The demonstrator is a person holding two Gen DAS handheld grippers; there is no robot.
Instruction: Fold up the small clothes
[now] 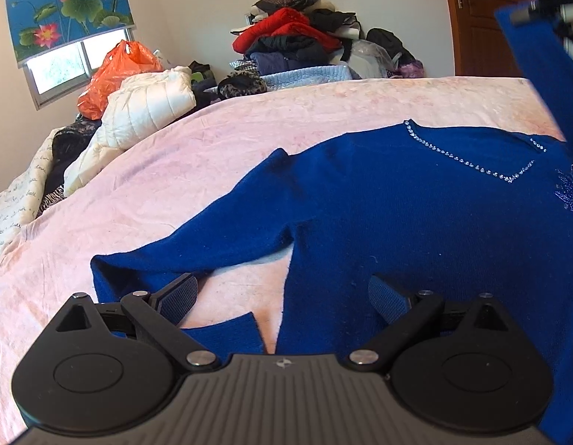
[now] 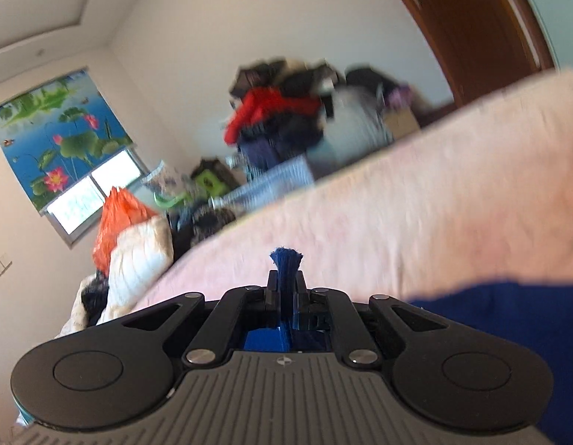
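Note:
A royal-blue sweater [image 1: 416, 204] with a rhinestone V-neck lies flat on the pink bedspread [image 1: 249, 129]. One sleeve stretches to the left. My left gripper [image 1: 282, 296] is open low over the sweater's near hem, with its left finger [image 1: 182, 294] by the sleeve cuff and its right finger [image 1: 388, 296] on the body. Its pads are not pressing on the fabric. My right gripper [image 2: 285, 282] is shut on a bunched fold of the blue sweater [image 2: 286, 265]. In the left wrist view it [image 1: 527, 15] is raised at the top right, with the other sleeve [image 1: 542, 81] hanging from it.
A heap of clothes [image 1: 294, 37] rises behind the bed's far edge. A white puffy jacket [image 1: 149, 111] and an orange plastic bag [image 1: 116, 70] crowd the left side. A brown door [image 1: 486, 18] stands at the back right and a window [image 1: 60, 70] at the back left.

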